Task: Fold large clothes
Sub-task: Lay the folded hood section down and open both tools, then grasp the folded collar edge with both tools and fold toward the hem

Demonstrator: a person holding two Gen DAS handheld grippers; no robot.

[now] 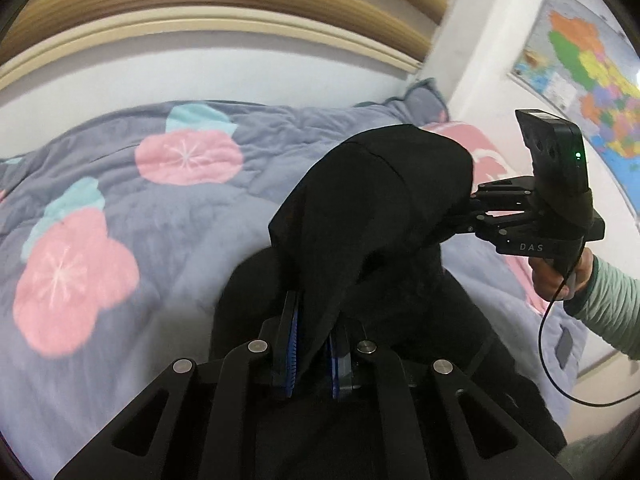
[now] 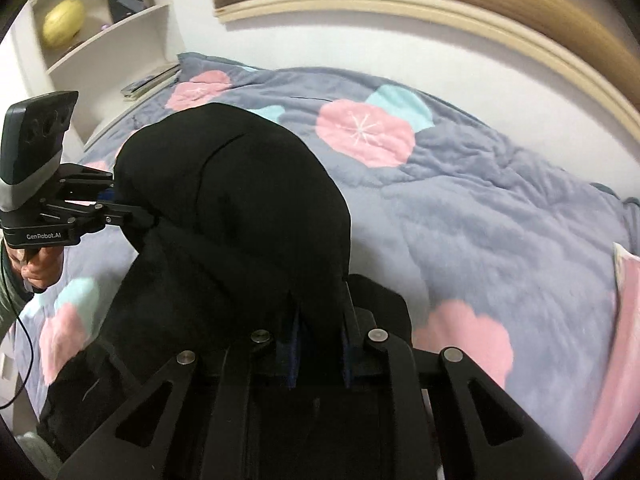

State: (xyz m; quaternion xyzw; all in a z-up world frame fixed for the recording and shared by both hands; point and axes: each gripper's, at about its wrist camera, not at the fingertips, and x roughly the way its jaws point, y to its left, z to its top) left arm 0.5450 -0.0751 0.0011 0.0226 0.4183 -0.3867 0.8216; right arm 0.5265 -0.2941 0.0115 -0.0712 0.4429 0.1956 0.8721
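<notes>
A large black garment (image 1: 376, 208) hangs bunched between both grippers above the bed; its lower part trails down onto the quilt. My left gripper (image 1: 314, 344) is shut on a fold of the black cloth between its blue pads. In the right wrist view the garment (image 2: 240, 208) bulges up in front, and my right gripper (image 2: 320, 340) is shut on its near edge. The right gripper also shows in the left wrist view (image 1: 472, 204), clamped into the cloth from the right. The left gripper shows in the right wrist view (image 2: 132, 212), clamped from the left.
A grey-blue quilt (image 1: 120, 208) with pink and teal flowers covers the bed. A wooden headboard (image 1: 200, 8) curves along the far wall. A coloured map (image 1: 580, 64) hangs on the right wall. White shelves (image 2: 100, 32) with a yellow ball stand at the far left.
</notes>
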